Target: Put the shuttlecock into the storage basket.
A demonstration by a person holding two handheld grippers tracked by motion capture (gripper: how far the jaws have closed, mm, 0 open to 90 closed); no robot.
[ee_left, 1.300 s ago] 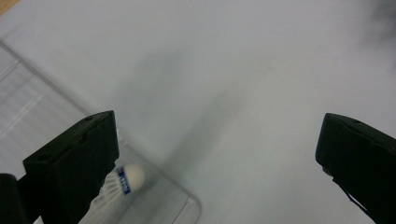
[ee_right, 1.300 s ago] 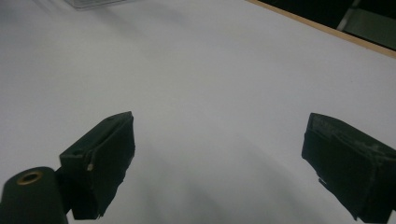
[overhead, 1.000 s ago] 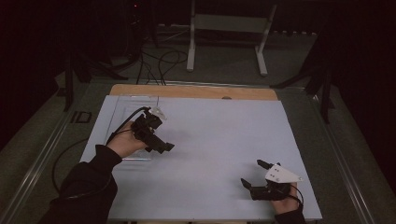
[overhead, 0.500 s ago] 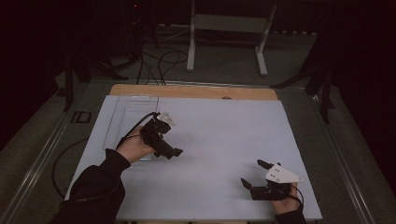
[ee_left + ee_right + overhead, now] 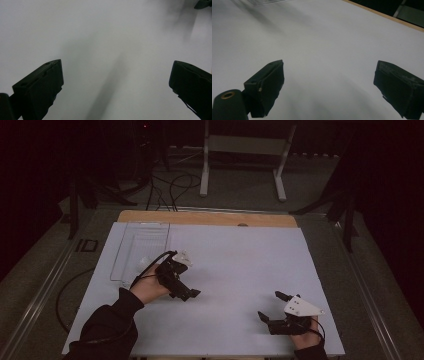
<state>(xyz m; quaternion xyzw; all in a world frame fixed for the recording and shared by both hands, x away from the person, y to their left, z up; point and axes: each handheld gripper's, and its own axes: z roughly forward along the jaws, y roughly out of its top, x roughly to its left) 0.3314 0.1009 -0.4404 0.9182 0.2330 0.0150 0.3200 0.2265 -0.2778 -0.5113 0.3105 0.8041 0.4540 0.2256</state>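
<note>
My left gripper (image 5: 185, 287) hangs over the white table (image 5: 240, 260) left of centre, held in a hand with a dark sleeve, just right of a clear plastic tray (image 5: 140, 249). In the left gripper view its black jaws stand wide apart, the left gripper (image 5: 116, 80) open with only bare table between them. My right gripper (image 5: 271, 307) rests near the front right edge under its grey three-cornered plate. The right gripper (image 5: 329, 82) is open too, jaws far apart and nothing in them.
A wooden strip (image 5: 210, 217) runs along the table's far edge; it also crosses the right gripper view as a wooden strip (image 5: 387, 17). Behind it stand a white frame (image 5: 245, 150) and cables (image 5: 170, 185) on the floor. The tray's corner (image 5: 269, 2) shows far off.
My left gripper has moved right and toward the person, away from the tray. The right gripper has stayed where it was.
</note>
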